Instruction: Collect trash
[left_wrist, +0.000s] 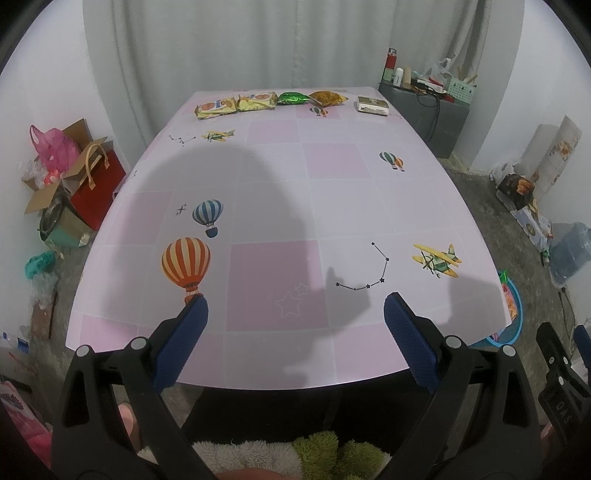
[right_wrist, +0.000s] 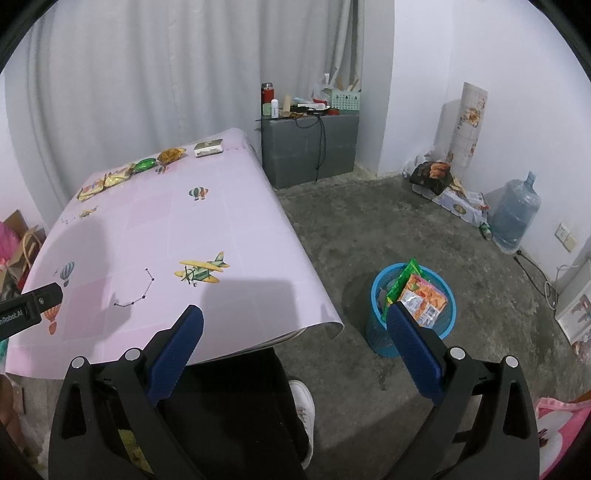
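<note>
"nRobot.AI" on left gripper (right_wrist: 29, 306) body (cut off at frame edge); wrapper print unreadable.

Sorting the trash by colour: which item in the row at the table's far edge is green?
The shiny green wrapper, third from the left, between the second yellow packet and the orange snack bag.

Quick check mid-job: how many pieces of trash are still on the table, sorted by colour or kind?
Yellow snack packets: 2, one beside the other
Green wrapper: 1
Orange snack bag: 1
Small box: 1
Total: 5, all in a row along the far edge of the table.
</note>
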